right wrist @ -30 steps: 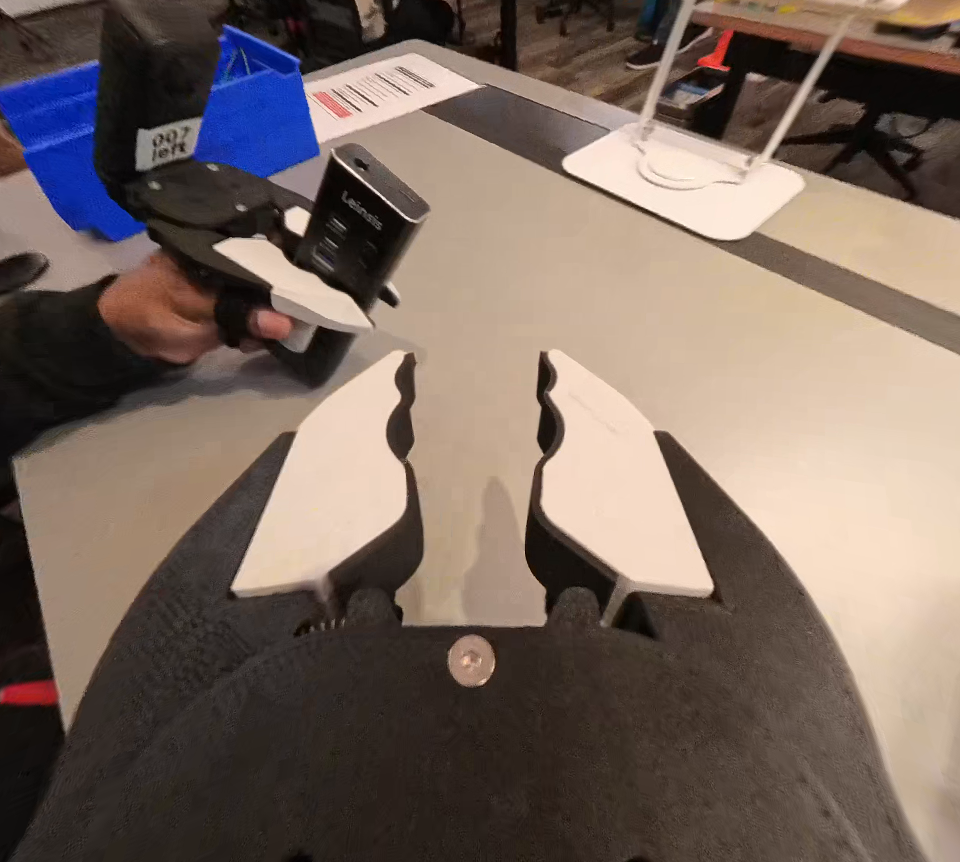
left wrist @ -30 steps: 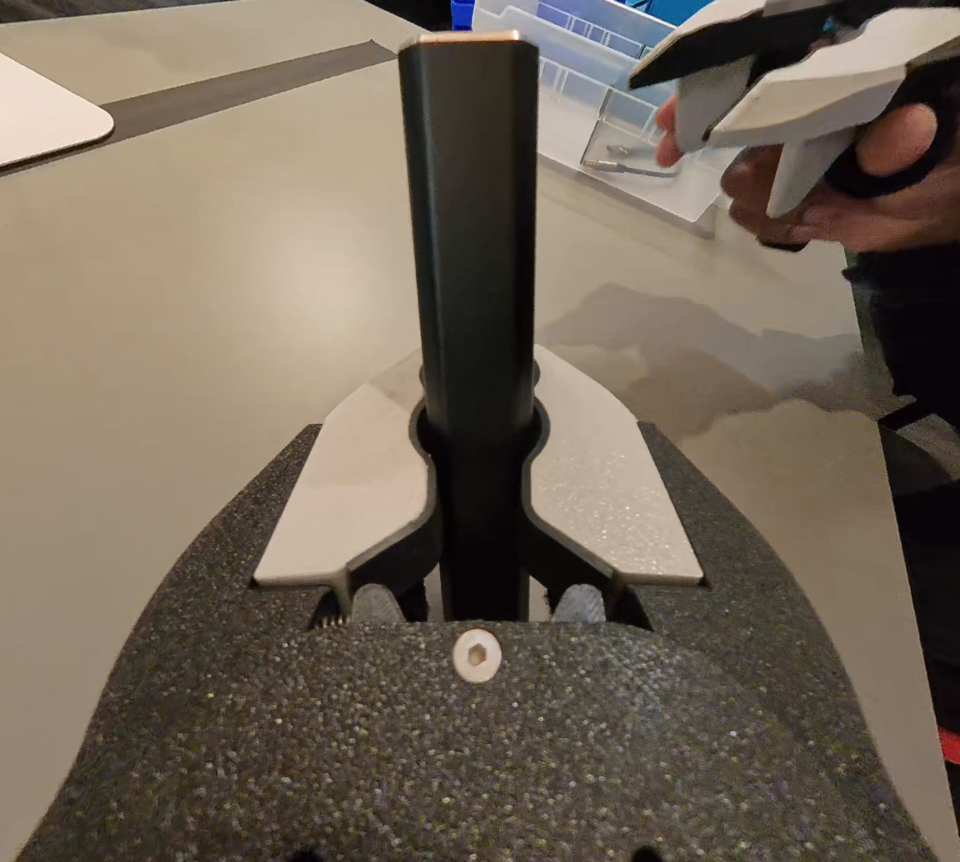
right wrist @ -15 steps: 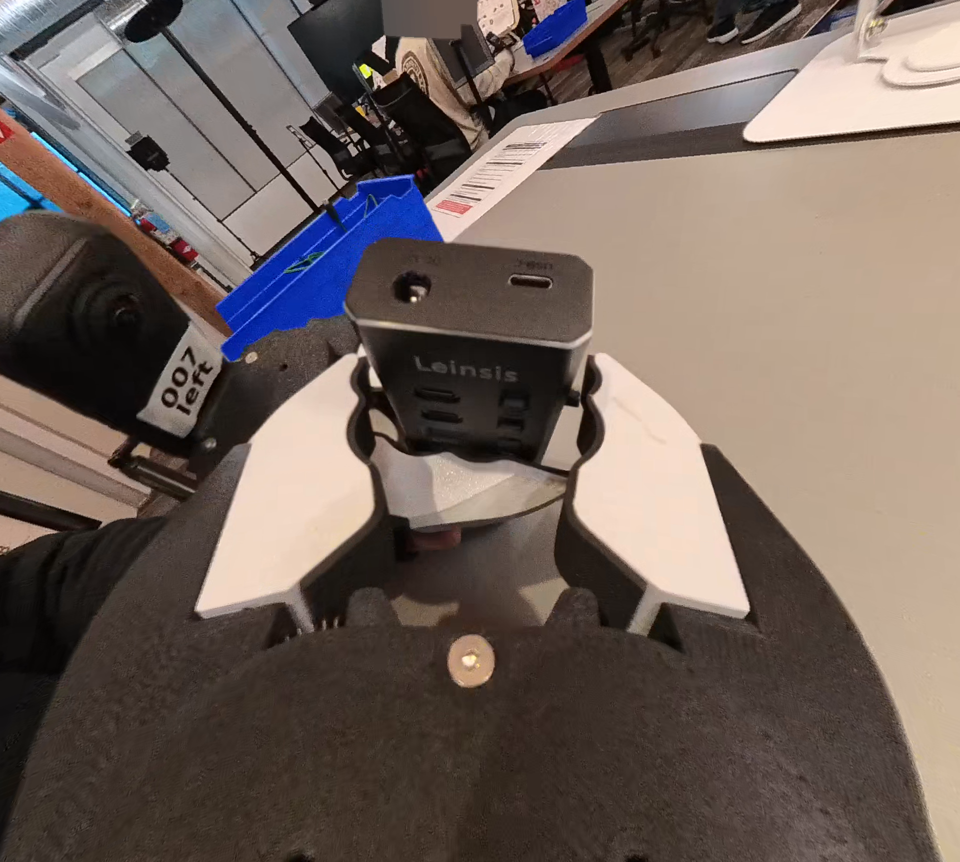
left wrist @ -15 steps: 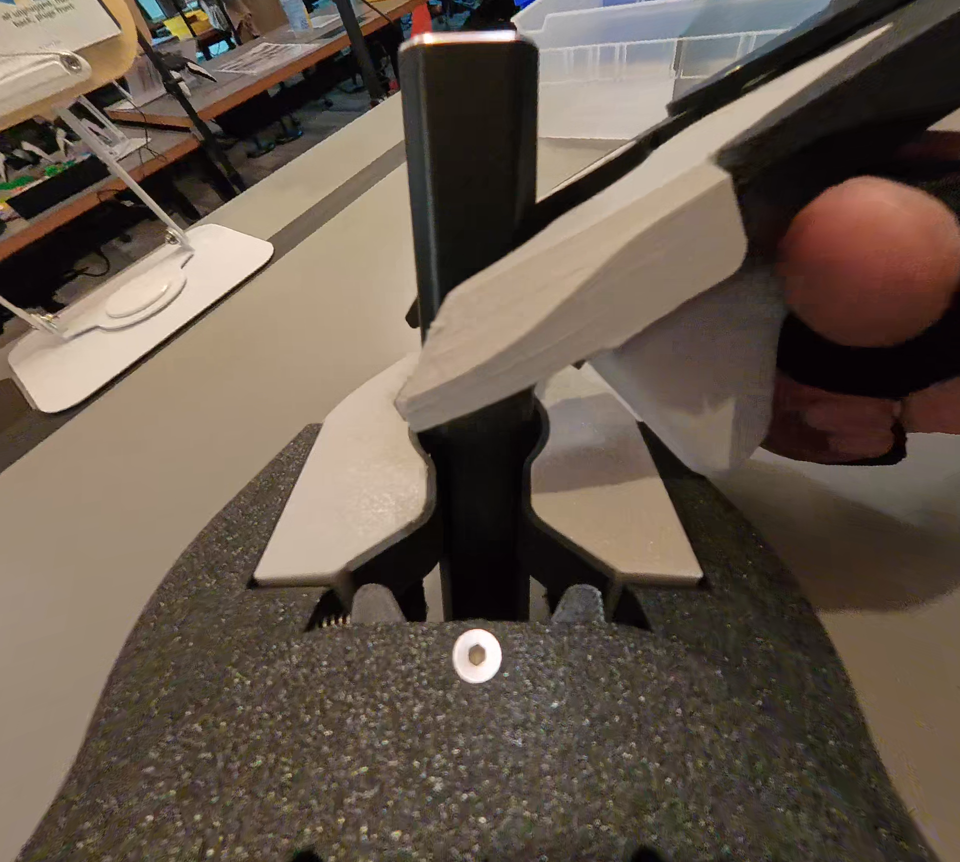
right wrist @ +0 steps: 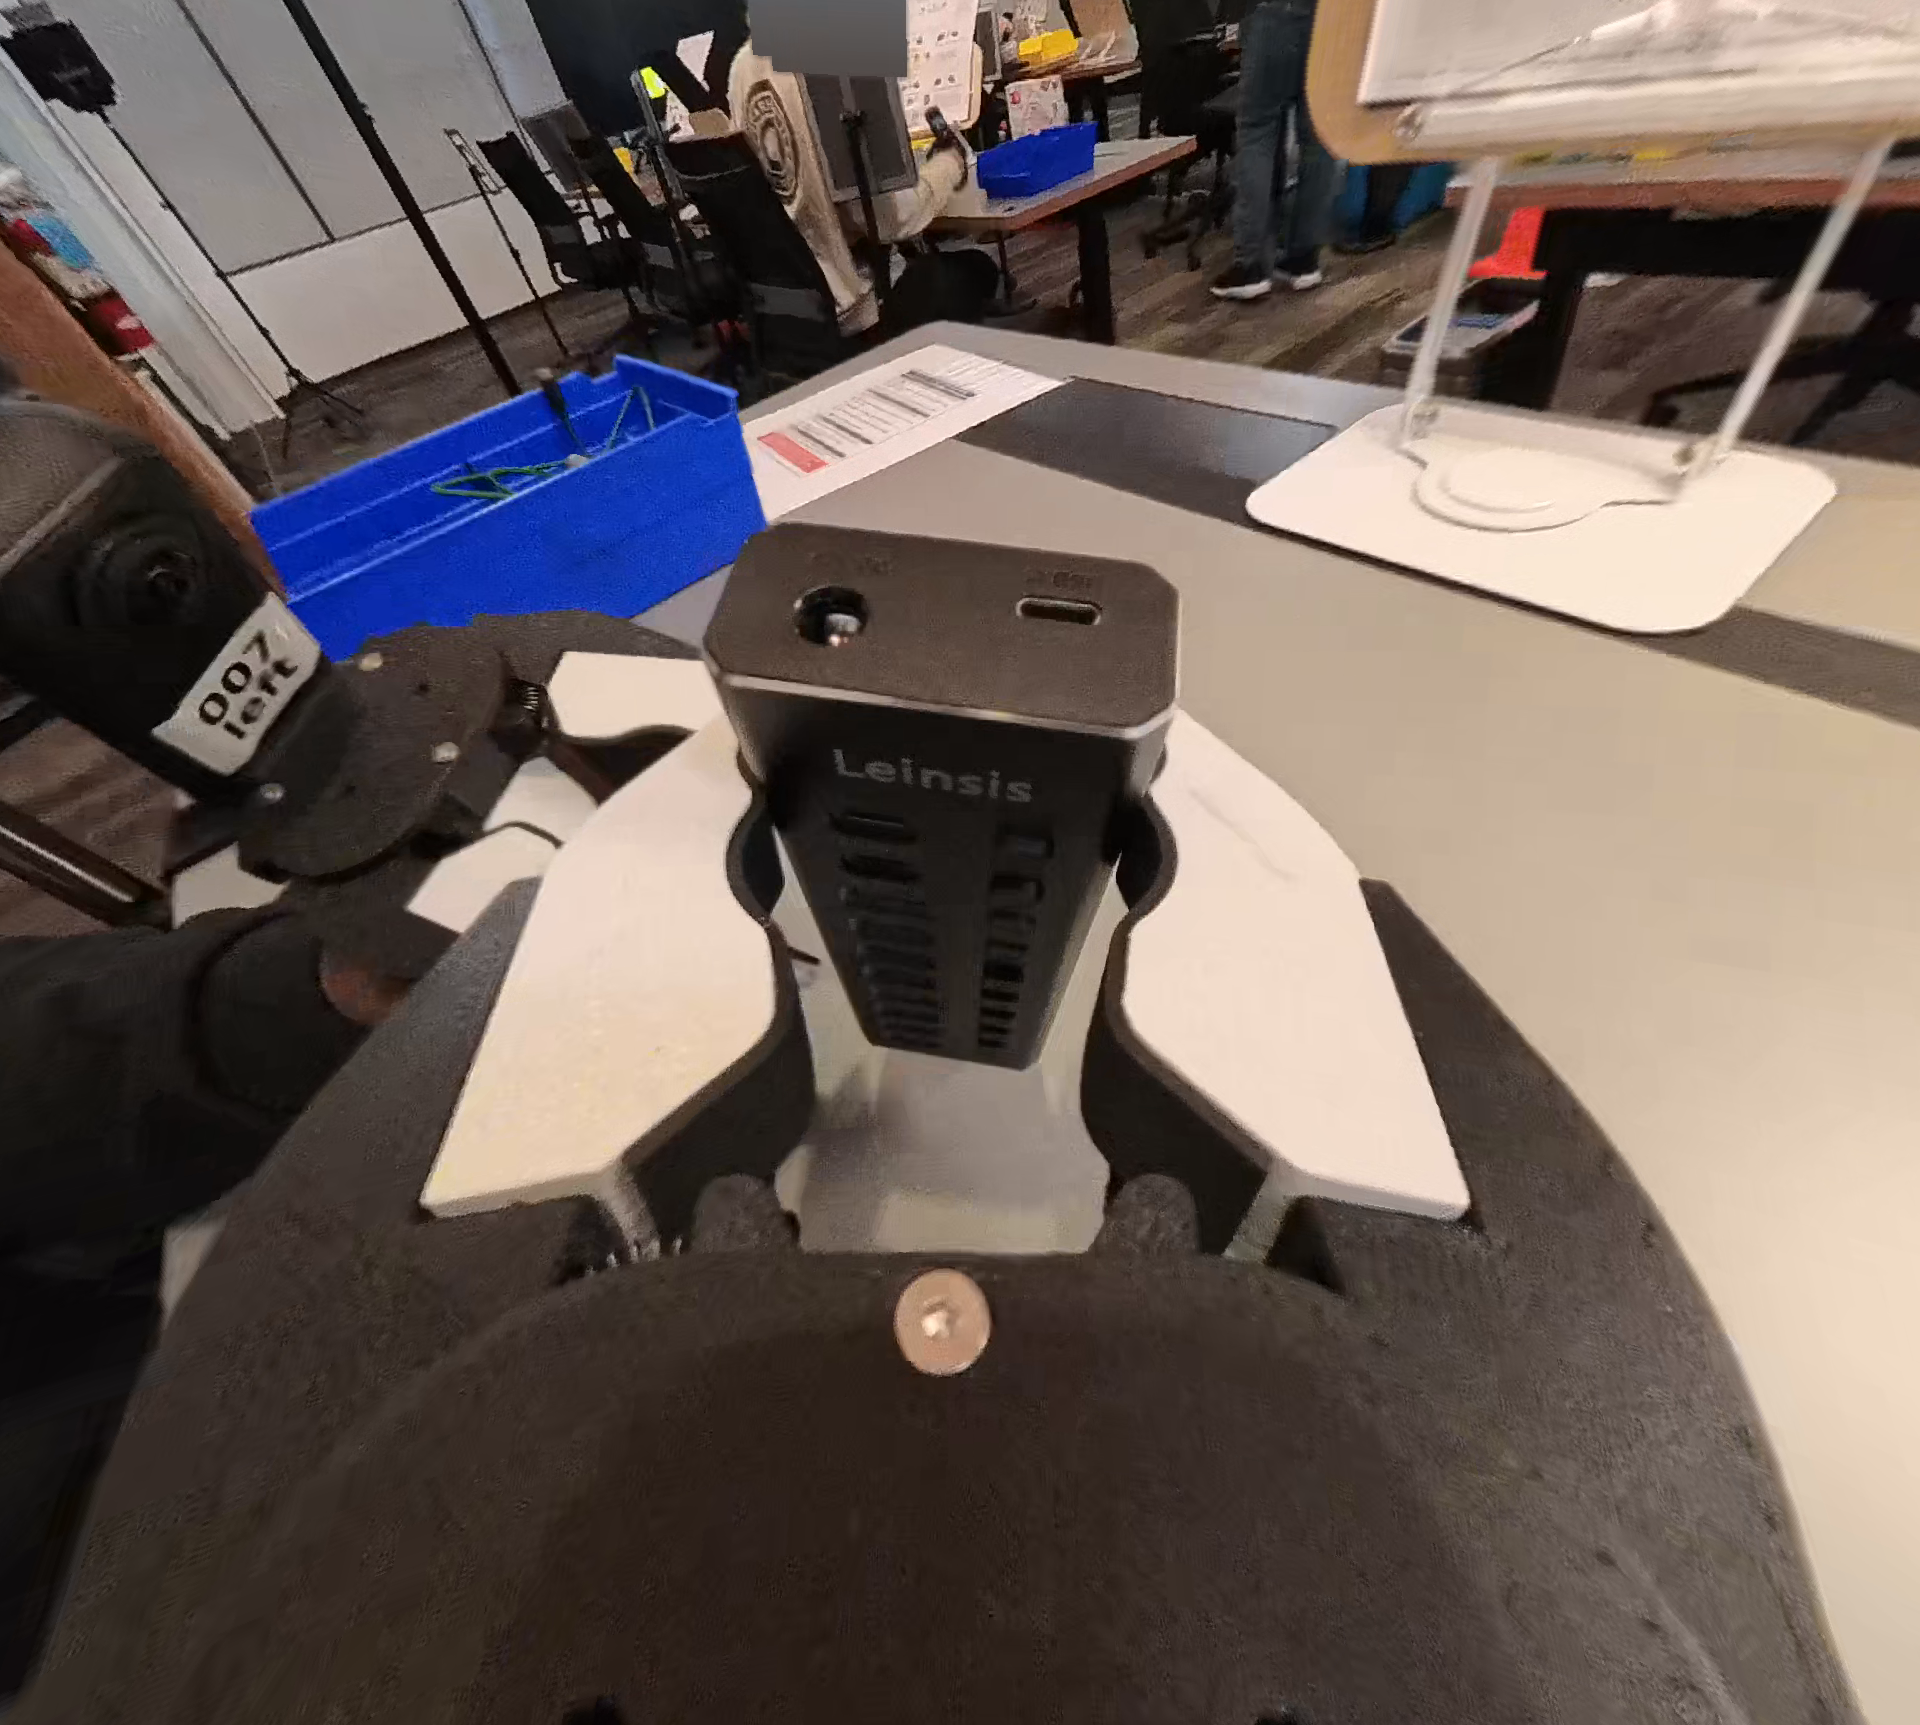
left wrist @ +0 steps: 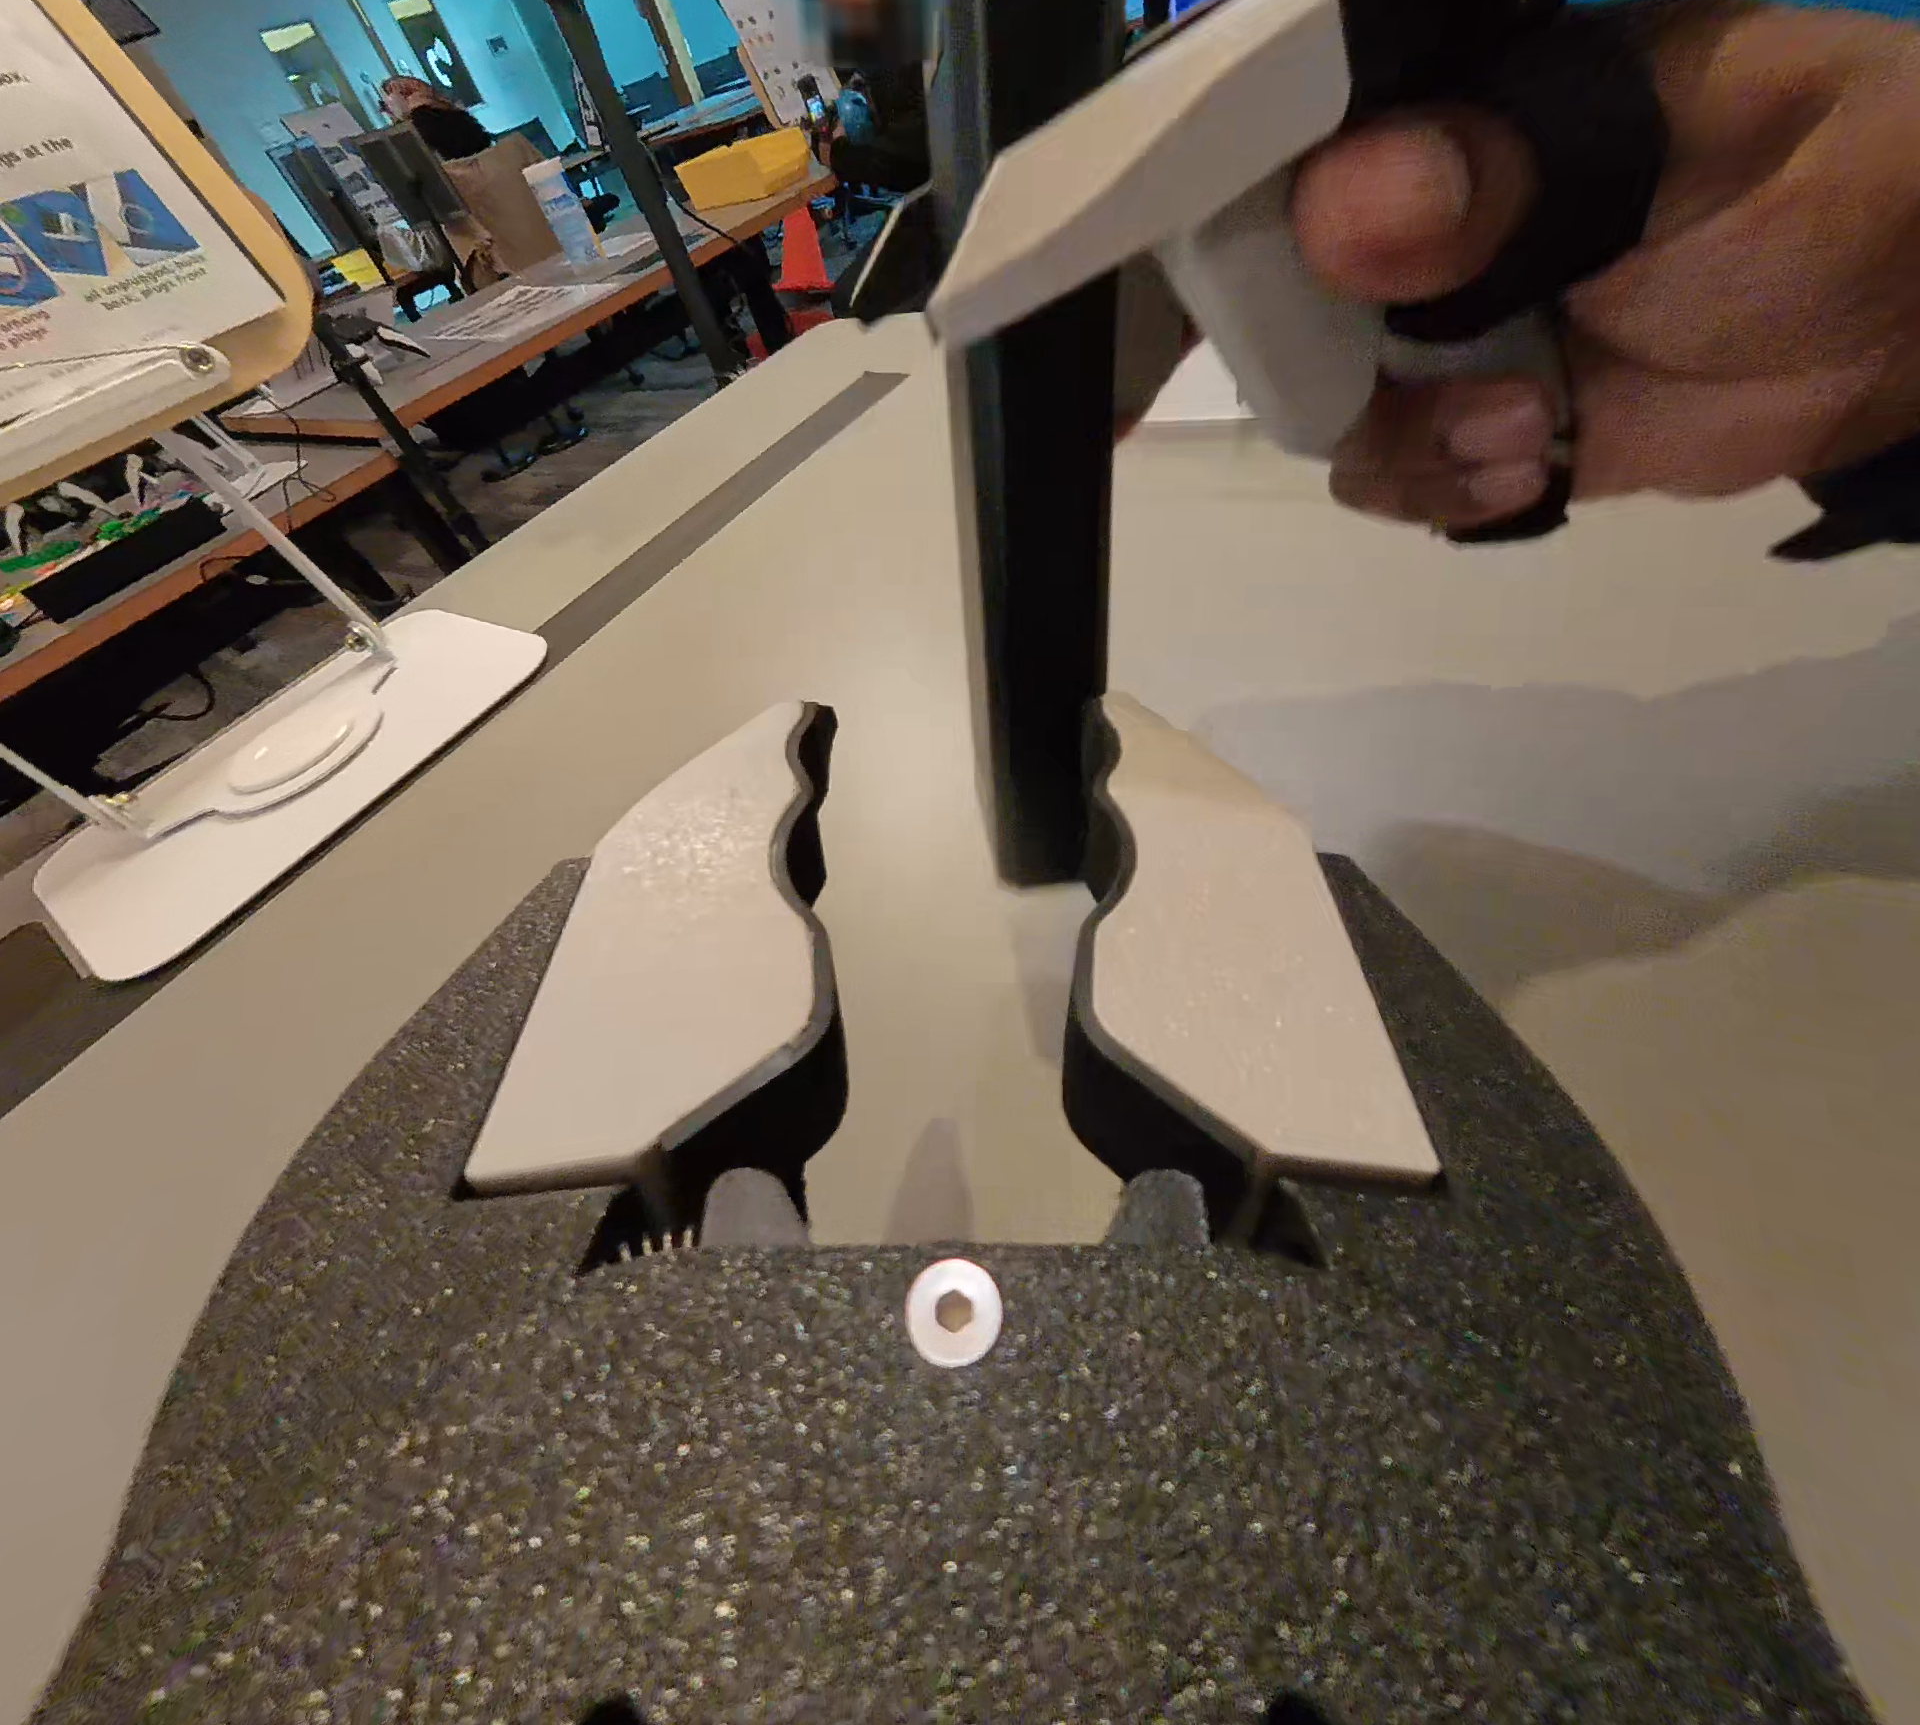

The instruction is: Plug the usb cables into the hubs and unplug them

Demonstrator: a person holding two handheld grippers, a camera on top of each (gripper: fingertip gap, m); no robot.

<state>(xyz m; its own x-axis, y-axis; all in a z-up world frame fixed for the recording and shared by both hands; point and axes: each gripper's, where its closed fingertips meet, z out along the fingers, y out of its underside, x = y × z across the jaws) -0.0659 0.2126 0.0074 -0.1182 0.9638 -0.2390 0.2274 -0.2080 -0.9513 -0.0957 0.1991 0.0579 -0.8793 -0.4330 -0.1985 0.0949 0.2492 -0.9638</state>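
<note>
The black hub [right wrist: 940, 802], a stiff, smooth, probably slippery metal block, stands upright above the table [right wrist: 1507, 844], pinched across its narrow sides by the right tool [right wrist: 940, 854], the left tool [left wrist: 951, 828] spread beside it.

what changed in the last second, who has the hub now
The hub passed from the left gripper, whose fingers opened and let go, to the right gripper, which moved in and shut on it. The hub stayed upright above the table, with no cable plugged in.
</note>
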